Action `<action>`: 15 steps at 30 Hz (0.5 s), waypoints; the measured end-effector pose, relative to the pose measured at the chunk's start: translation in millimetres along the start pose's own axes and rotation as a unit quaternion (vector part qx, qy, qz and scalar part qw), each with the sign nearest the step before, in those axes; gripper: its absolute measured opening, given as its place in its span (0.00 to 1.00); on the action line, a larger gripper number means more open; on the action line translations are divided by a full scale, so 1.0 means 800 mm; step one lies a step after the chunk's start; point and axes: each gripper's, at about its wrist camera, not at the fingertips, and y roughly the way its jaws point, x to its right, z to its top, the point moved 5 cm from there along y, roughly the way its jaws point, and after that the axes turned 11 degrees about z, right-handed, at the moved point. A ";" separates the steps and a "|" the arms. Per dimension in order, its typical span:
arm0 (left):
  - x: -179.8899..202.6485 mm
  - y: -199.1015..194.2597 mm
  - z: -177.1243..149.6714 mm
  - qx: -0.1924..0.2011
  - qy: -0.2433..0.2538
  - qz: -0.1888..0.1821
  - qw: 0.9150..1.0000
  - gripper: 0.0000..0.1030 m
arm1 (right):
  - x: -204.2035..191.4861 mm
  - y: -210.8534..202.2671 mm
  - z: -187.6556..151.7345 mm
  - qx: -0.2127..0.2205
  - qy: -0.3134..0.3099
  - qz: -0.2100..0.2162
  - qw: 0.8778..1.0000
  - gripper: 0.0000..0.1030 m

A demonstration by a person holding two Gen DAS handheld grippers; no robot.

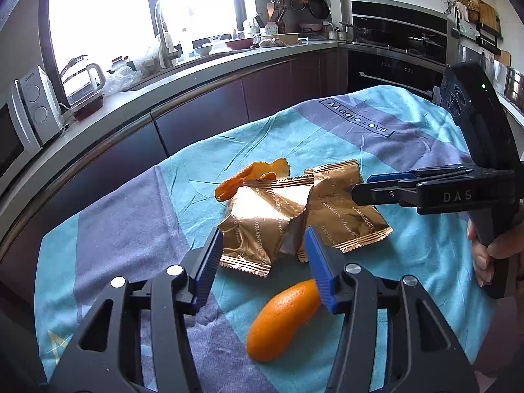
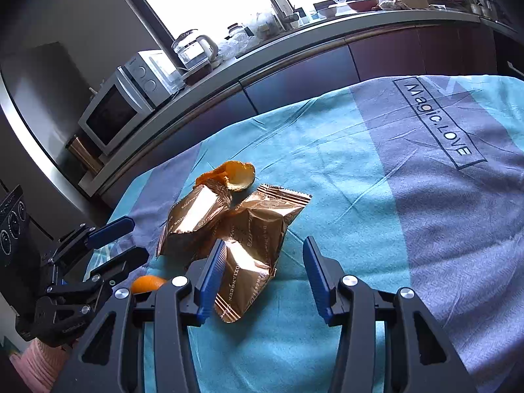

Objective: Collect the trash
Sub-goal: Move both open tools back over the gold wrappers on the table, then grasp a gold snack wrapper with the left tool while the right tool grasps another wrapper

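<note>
Two crumpled gold foil wrappers lie on the blue and grey cloth: one point(image 1: 262, 226) point(image 2: 196, 219) nearer the left gripper, the other point(image 1: 347, 209) point(image 2: 255, 245) beside it. An orange peel piece point(image 1: 281, 321) point(image 2: 147, 283) lies close under my left gripper point(image 1: 262, 262), which is open just above the first wrapper. A curled peel point(image 1: 249, 177) point(image 2: 235, 173) lies behind the wrappers. My right gripper point(image 2: 265, 275) is open and empty over the second wrapper's edge; it also shows in the left wrist view point(image 1: 363, 190).
The cloth point(image 2: 409, 196) covers the table. Behind it runs a kitchen counter point(image 1: 137, 91) with a microwave point(image 2: 114, 114), a glass kettle point(image 1: 82, 78), a tap and dishes. An oven point(image 1: 396, 52) stands at the far right.
</note>
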 end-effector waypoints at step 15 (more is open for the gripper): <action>0.005 0.044 -0.004 -0.047 0.003 -0.007 0.999 0.18 | -0.001 0.012 0.005 -0.014 0.002 0.010 1.000 0.44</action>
